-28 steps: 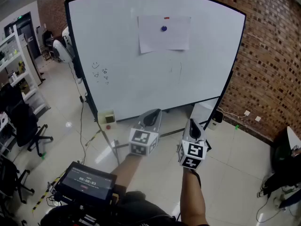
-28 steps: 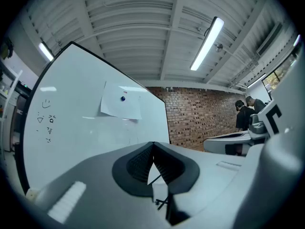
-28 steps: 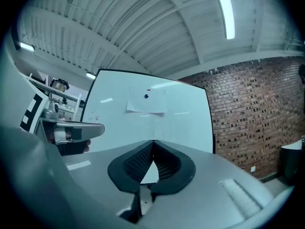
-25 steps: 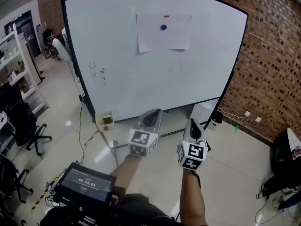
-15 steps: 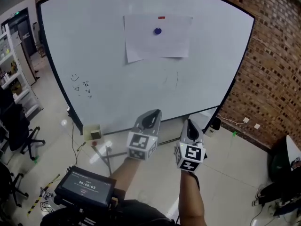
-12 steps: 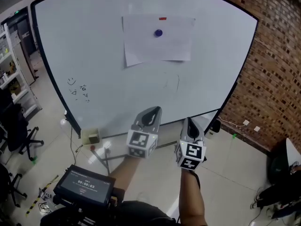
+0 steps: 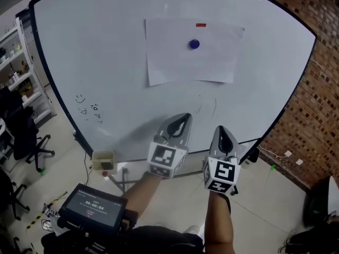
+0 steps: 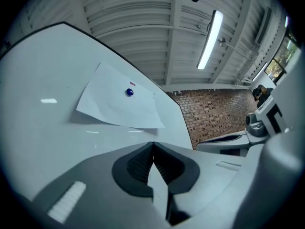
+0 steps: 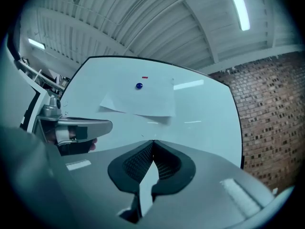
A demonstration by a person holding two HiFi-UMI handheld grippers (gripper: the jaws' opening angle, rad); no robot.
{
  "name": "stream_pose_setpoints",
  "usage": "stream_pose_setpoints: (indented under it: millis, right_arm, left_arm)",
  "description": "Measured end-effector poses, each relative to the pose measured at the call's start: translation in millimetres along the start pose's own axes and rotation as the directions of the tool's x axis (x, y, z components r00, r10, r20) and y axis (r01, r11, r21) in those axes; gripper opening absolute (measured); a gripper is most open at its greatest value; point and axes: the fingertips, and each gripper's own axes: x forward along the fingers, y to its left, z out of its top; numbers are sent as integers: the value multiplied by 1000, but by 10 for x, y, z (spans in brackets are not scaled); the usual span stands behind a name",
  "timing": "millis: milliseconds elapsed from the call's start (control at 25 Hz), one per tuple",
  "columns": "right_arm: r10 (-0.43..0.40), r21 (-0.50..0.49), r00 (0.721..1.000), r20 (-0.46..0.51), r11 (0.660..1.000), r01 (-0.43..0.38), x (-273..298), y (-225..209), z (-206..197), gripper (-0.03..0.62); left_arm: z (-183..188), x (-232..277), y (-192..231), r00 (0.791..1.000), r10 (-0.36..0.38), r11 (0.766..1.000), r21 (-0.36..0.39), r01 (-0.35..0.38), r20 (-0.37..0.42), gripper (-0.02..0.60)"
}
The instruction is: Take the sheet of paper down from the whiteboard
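Note:
A white sheet of paper [image 7: 192, 52] hangs on the whiteboard [image 7: 106, 62], pinned by a round blue magnet [image 7: 194, 44], with a small red magnet [image 7: 201, 25] at its top edge. Its lower left corner lifts off the board. The sheet [image 8: 119, 103] and blue magnet [image 8: 129, 92] also show in the left gripper view, and the sheet [image 9: 140, 100] in the right gripper view. My left gripper [image 7: 181, 120] and right gripper [image 7: 221, 132] are side by side below the sheet, apart from the board, both shut and holding nothing.
A brick wall [image 7: 312, 110] stands right of the board. Small doodles [image 7: 87, 106] mark the board's lower left. A box [image 7: 103, 160] sits on the floor by the board's stand. Shelves [image 7: 21, 73] and office chairs [image 7: 24, 136] are at the left. A screen [image 7: 92, 208] is at my waist.
Both grippers have moved forward and up toward the whiteboard, still shut. The board and the sheet now loom larger and nearer in the head view.

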Motion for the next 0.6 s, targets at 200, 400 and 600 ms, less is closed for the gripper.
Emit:
stream_pose_setpoints:
  millis: [200,400,600]
  right_arm:
    - [104,19,994,43,994,-105,260,4,119,14]
    - [211,75,975,73,973,-217,531,-130,113,14]
    - [313,96,944,104,941,-323,749,-245,157,14]
  left_arm:
    - [255,203,102,996,76,992,99,-80,45,2]
    - [525,423,121,986,145,969,190,-160,88,2]
    - [840,557,280,955,262,909,297,-292,137,3]
